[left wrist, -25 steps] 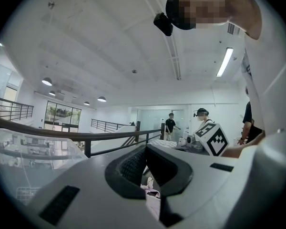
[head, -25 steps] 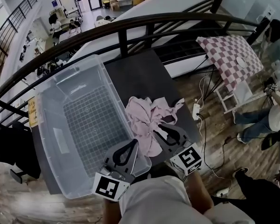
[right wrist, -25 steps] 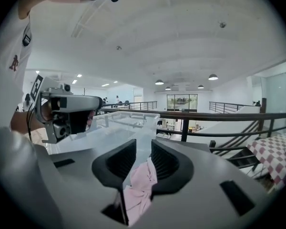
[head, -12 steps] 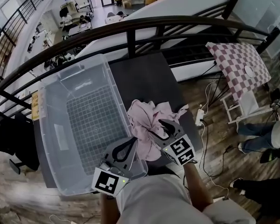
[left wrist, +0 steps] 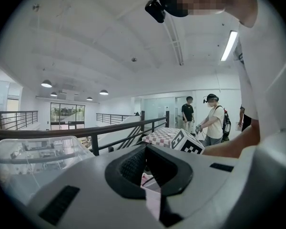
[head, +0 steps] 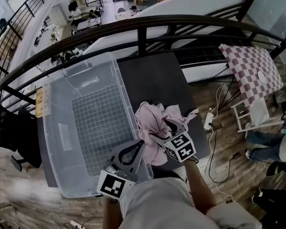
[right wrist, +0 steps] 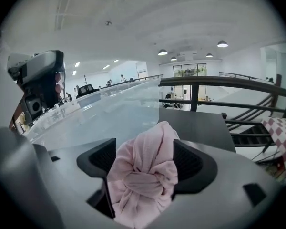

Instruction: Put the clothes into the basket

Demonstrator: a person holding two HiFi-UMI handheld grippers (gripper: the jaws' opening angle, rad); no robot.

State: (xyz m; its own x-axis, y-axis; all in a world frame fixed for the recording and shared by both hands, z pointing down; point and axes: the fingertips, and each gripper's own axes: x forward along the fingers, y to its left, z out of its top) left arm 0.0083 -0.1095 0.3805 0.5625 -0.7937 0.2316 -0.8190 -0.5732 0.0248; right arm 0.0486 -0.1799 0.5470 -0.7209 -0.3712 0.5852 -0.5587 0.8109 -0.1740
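Note:
A crumpled pink garment [head: 155,125] lies on the dark table [head: 157,80], just right of the clear plastic basket [head: 62,128], which holds nothing. My right gripper [head: 162,129] is down on the garment's near side. Its jaws are opening, and a knotted bunch of the pink garment [right wrist: 143,175] sits between the pads without being pinched. My left gripper [head: 141,143] hovers over the basket's near right corner, jaws shut and empty. In the left gripper view the left gripper [left wrist: 150,168] shows only a narrow slit.
A black metal railing [head: 143,23] curves behind the table. A checkered table [head: 250,66] stands lower right, and a power strip [head: 209,120] with cables lies on the wood floor. Two people [left wrist: 214,120] stand off to the right.
My right gripper has pushed forward into the pink garment and its jaws have spread around the cloth. The left gripper has stayed by the basket's corner.

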